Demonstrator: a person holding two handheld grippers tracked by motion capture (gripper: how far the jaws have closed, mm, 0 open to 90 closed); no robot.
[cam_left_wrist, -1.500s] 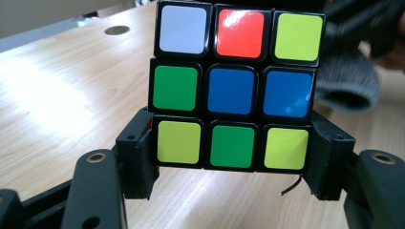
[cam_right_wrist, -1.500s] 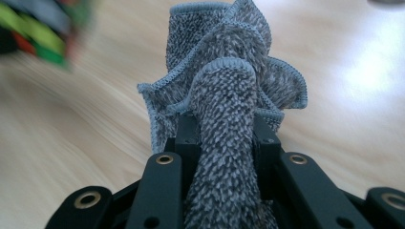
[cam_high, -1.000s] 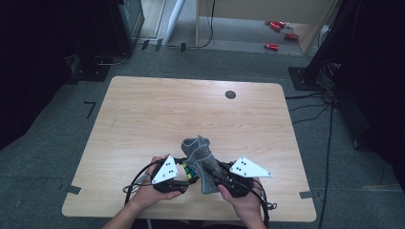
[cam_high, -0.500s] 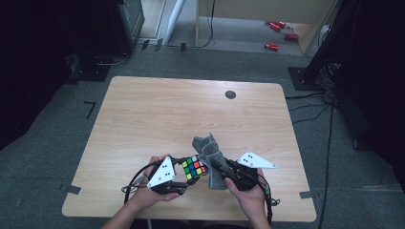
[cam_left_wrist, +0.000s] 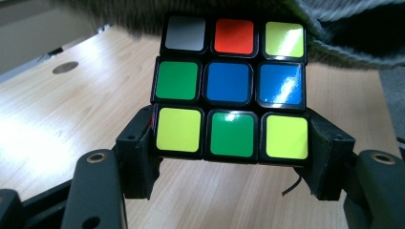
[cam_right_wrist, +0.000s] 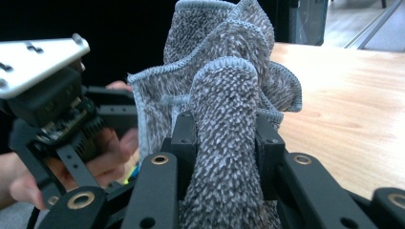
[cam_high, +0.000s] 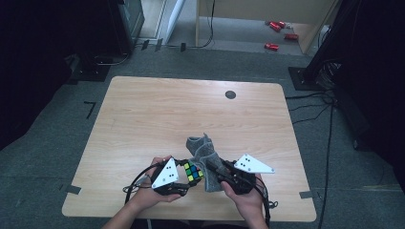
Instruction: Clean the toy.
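Left gripper [cam_left_wrist: 231,157] clamps cube [cam_left_wrist: 231,83]; right gripper [cam_right_wrist: 224,143] pinches cloth [cam_right_wrist: 224,90] beside cube. Wiping step; next likely: press cloth onto cube face.

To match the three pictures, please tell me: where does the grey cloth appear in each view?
High view: grey cloth low centre, between both grippers.
Left gripper view: along the top edge, above the cube.
Right gripper view: centre, pinched in the jaws.
Shared landmark: the wooden table.

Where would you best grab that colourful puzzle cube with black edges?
Across two opposite flat faces of the colourful puzzle cube, probably low down from the person's side, as the left gripper does now: parallel sides suit flat pads, and the grey cloth stays clear.
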